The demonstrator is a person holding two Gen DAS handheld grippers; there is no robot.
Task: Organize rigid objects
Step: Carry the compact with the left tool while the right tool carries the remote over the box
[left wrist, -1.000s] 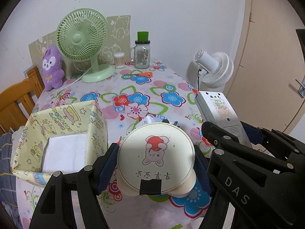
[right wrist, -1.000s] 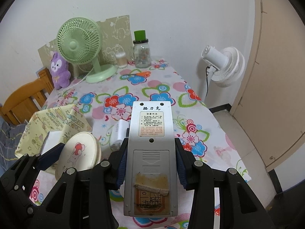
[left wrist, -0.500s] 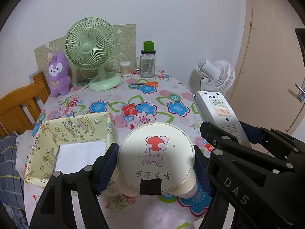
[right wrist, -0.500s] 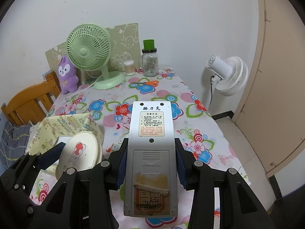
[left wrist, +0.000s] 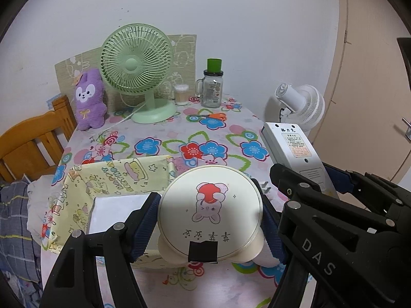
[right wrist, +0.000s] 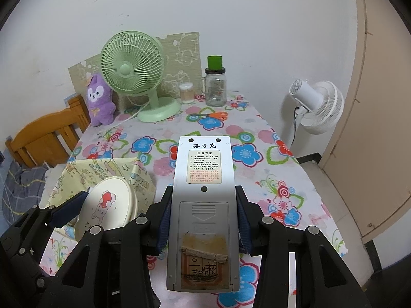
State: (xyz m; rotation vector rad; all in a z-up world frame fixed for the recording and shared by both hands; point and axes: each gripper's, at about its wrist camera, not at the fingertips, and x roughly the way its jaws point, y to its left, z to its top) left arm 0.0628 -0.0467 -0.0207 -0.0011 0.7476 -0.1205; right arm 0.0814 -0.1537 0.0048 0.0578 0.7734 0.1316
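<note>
The left gripper (left wrist: 209,220) is clamped on a round cream compact mirror (left wrist: 210,213) beside the yellow fabric box (left wrist: 115,177); the right gripper (right wrist: 204,220) grips a grey remote control (right wrist: 204,179) above the floral worktop (right wrist: 257,133).

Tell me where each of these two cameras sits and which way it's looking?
Left wrist: on the left tongs, looking forward and down past the round cream case they clamp; the right tongs show alongside.
Right wrist: on the right tongs, looking past the clamped grey remote; the left tongs show alongside.
Shared: yellow fabric box, green fan, flowered table.
</note>
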